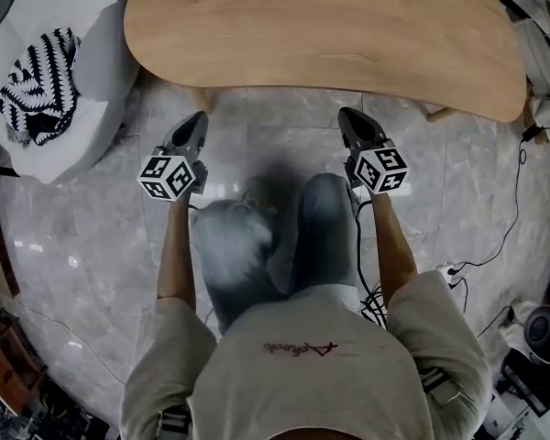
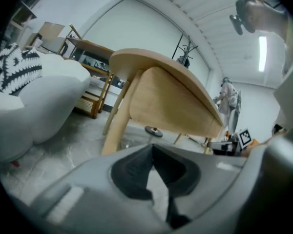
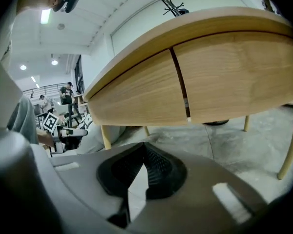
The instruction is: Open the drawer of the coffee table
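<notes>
A light wooden coffee table (image 1: 321, 35) fills the top of the head view. Its drawer fronts (image 3: 136, 91) show under the top in the right gripper view, split by a narrow vertical seam (image 3: 180, 89), and they sit flush. My left gripper (image 1: 199, 117) is shut and empty, a short way in front of the table's near edge, close to a table leg (image 2: 116, 121). My right gripper (image 1: 346, 115) is shut with nothing in it, level with the drawer fronts and apart from them.
A white rounded armchair (image 1: 82, 71) with a black-and-white patterned cushion (image 1: 38, 85) stands left of the table. Cables (image 1: 495, 246) and a power strip lie on the marble floor at the right. The person's knees (image 1: 275, 236) are between the two arms.
</notes>
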A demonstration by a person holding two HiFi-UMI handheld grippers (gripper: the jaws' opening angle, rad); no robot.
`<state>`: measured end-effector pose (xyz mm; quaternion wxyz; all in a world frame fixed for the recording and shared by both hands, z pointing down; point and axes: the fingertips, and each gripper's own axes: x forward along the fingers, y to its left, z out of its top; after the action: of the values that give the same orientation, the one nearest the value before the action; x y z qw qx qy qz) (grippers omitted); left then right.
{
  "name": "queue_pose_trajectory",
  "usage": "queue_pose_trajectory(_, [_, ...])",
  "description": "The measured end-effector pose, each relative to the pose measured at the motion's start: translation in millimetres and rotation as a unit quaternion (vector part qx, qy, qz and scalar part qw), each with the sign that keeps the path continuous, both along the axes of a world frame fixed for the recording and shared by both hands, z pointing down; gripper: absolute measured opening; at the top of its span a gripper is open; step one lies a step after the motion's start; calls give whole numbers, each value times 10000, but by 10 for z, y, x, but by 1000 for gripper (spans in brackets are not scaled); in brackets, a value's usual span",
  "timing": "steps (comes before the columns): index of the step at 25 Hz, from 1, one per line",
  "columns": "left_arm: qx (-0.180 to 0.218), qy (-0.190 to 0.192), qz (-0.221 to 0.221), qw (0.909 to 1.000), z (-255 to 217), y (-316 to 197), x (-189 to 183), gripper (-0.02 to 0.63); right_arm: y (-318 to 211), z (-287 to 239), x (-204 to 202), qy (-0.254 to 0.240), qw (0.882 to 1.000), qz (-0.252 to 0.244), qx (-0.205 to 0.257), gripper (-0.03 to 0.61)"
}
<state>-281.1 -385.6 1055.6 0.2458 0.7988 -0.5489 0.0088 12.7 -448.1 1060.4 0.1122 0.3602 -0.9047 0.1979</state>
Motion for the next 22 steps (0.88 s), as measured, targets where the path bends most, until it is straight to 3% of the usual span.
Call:
queue_pose_trajectory(7, [265,659,278,9971,-20,-135,173,3,-94,39,-33,-1018,9942,-121,-316,5])
queue_pose_trajectory(11, [370,1073,590,9918,-45,-285,323,31,-195,33,-114,-1529,9863,-328,-527,37])
queue_pose_trajectory(17, [304,1181,1146,9859,-29,-482,499,165,-338,-46,-225,-2112,9731,-626,-669,140])
queue_pose_trajectory(22, [527,1437,1319,9794,-159,-634,508,211,-465,-139,-277,-2223,9696,-865,-538,194])
